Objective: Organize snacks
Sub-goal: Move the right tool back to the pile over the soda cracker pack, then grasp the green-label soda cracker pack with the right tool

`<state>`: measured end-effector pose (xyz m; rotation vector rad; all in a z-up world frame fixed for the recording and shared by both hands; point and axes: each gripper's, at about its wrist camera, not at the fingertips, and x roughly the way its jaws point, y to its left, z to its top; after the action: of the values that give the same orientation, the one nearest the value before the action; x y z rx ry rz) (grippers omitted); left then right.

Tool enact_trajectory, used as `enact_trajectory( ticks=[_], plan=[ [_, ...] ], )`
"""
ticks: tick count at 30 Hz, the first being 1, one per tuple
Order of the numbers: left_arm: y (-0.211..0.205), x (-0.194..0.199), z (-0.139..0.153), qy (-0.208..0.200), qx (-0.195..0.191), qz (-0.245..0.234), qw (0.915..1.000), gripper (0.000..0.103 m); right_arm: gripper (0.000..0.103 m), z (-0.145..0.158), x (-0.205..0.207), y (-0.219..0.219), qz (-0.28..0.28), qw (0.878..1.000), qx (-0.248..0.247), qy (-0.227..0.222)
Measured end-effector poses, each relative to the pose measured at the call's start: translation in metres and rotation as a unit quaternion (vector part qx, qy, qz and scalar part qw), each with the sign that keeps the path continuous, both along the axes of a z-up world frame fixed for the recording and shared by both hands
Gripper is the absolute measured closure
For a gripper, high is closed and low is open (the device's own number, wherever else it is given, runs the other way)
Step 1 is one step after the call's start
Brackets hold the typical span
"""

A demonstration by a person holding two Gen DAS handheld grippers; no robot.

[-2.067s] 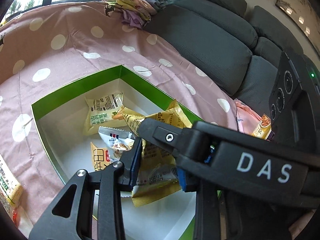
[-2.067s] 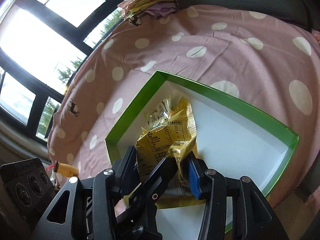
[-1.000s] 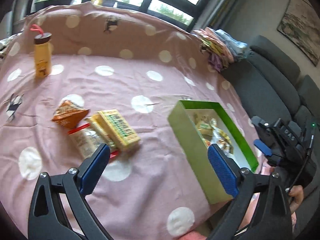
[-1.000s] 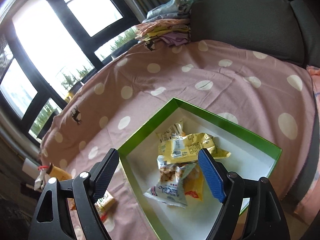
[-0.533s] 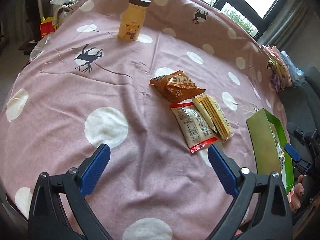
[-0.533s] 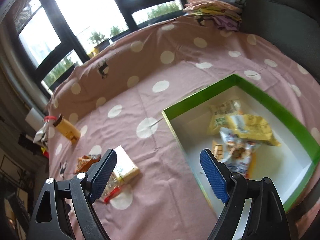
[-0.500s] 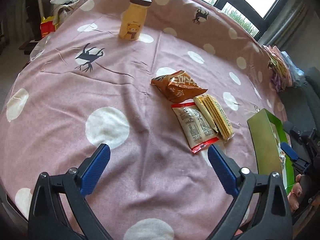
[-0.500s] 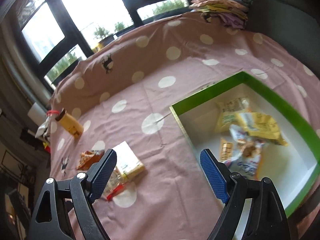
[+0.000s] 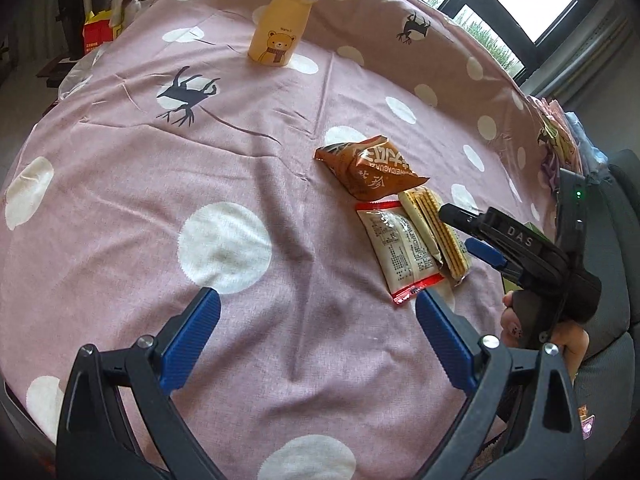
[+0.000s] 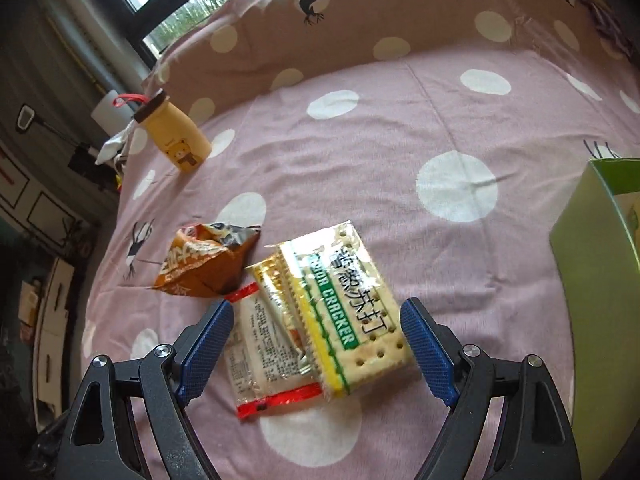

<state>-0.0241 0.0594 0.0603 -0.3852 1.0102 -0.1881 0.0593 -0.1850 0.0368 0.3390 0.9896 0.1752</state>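
Three snacks lie together on the pink dotted cloth: an orange bag [image 10: 204, 262], a white packet with red ends [image 10: 268, 356] and a yellow cracker pack [image 10: 340, 312]. They also show in the left wrist view: bag [image 9: 370, 168], packet [image 9: 400, 248], crackers [image 9: 436, 232]. My right gripper [image 10: 316, 344] is open and empty, just above the packet and the crackers, with the jaws either side of them. It shows in the left wrist view [image 9: 468, 232]. My left gripper [image 9: 316, 336] is open and empty over bare cloth. The green box [image 10: 592, 280] stands at the right.
A yellow bear bottle [image 9: 284, 28] with a dark cap stands at the far side of the cloth, also in the right wrist view [image 10: 178, 136]. A grey sofa [image 9: 616, 240] lies to the right. Folded clothes [image 9: 560, 140] sit at the far right edge.
My right gripper let go of a gold snack in the box, opened and moved left to hover over the cracker pack and packet. My left gripper opened and drew back from the box over bare cloth.
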Motion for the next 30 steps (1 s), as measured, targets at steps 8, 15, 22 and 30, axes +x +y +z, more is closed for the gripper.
enact_trajectory(
  ticks=[8, 15, 22, 30],
  plan=[
    [0.004, 0.003, -0.003, 0.009, -0.002, 0.006, 0.9999, 0.005, 0.041, -0.014, 0.012, -0.003, 0.01, 1.0, -0.012, 0.012],
    [0.007, 0.004, -0.004, 0.012, -0.002, 0.009, 0.9999, 0.004, 0.044, 0.004, -0.012, 0.002, 0.009, 1.0, 0.005, -0.004],
    [0.013, 0.005, -0.007, 0.018, 0.011, 0.024, 0.9995, 0.004, 0.044, 0.02, -0.061, 0.036, 0.035, 0.999, -0.007, 0.016],
    [0.019, 0.004, -0.009, 0.026, 0.01, 0.031, 0.9991, 0.006, 0.044, -0.002, -0.064, 0.064, 0.048, 0.995, -0.02, 0.08]
  ],
)
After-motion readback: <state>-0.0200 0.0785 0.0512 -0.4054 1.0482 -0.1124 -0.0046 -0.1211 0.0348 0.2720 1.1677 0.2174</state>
